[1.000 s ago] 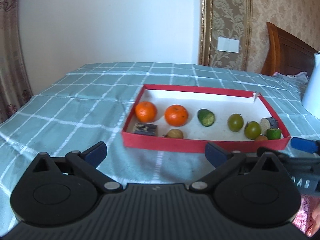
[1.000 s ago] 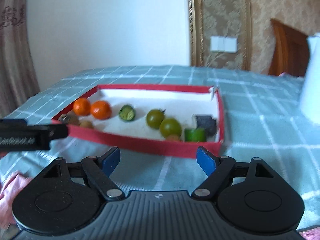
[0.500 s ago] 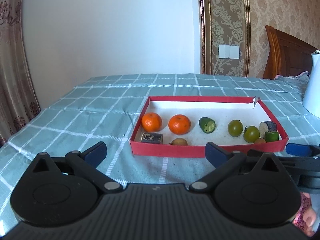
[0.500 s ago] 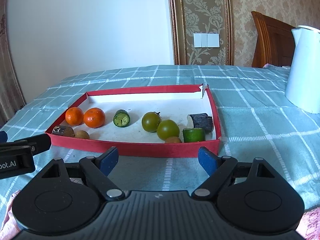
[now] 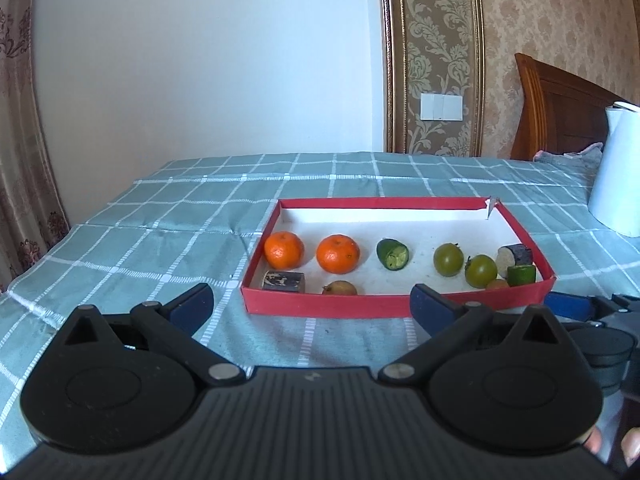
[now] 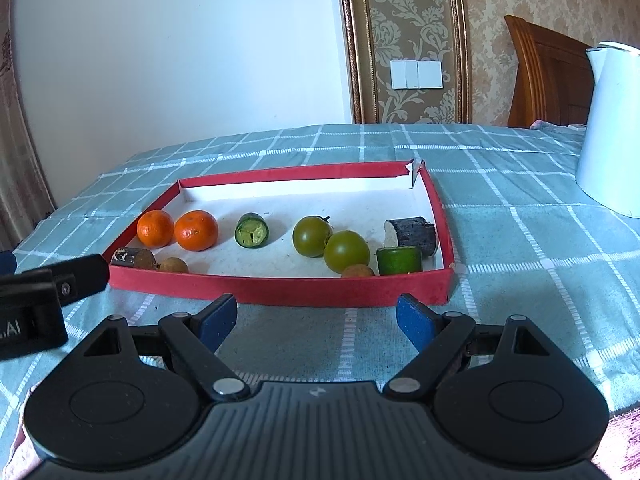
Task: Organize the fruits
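Both hand-held grippers, left (image 5: 310, 306) and right (image 6: 316, 318), gape wide, empty, above the checked table (image 6: 520, 240). Just ahead: red tray (image 6: 280, 290) holding oranges (image 6: 196, 230), green tomatoes (image 6: 346, 250).

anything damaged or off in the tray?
Yes: the red tray's far right corner is torn, a white flap sticking up. Otherwise the produce sits loose inside, nothing spilled onto the cloth.

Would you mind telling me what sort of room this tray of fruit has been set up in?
Most likely a bedroom at home: a wooden headboard stands against damask wallpaper, a curtain hangs at the left, and the red tray lies on a green checked cloth spread like a bedcover.
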The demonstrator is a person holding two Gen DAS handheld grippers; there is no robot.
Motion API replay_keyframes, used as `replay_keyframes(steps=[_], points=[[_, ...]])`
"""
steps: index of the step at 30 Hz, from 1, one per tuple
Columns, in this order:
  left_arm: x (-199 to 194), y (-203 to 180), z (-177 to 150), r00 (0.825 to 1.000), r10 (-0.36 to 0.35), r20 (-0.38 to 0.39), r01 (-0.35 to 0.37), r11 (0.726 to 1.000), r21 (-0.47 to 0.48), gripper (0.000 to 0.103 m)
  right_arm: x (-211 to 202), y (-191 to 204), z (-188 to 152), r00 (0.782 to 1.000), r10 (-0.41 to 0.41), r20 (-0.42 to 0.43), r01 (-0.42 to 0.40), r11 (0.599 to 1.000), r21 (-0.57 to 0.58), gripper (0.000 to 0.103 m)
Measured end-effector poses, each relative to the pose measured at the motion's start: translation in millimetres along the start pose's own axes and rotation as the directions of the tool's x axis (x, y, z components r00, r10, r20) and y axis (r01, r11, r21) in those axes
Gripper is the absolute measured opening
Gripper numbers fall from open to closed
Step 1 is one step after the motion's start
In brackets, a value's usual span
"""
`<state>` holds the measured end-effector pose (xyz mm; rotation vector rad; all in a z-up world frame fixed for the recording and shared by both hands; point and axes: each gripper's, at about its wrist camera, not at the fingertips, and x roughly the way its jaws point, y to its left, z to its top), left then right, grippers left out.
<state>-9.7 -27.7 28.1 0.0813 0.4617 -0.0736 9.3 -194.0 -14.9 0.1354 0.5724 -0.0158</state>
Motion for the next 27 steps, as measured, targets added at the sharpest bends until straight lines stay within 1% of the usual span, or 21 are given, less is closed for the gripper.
replay_keyframes(steps=[4, 16, 27], points=[[-3.0, -3.3, -2.0, 0.999, 0.029, 0.026, -0.029, 0.999, 0.023, 0.103, 0.2, 2.6, -0.4, 1.0, -0.016, 0.004, 0.016, 1.0, -0.002, 0.087], [-1.2, -4.9, -3.3, 0.998, 0.052, 0.026, -0.053, 0.998, 0.033, 0.103, 3.7, 2.8, -1.5, 1.0, -0.013, -0.014, 0.013, 1.0, 0.011, 0.087], [1.1, -4.2, -6.6, 0.998, 0.063, 0.023, -0.064, 0.997, 0.034, 0.103, 6.8, 4.1, -2.4, 0.999, -0.034, -0.021, 0.035, 0.999, 0.031, 0.087]])
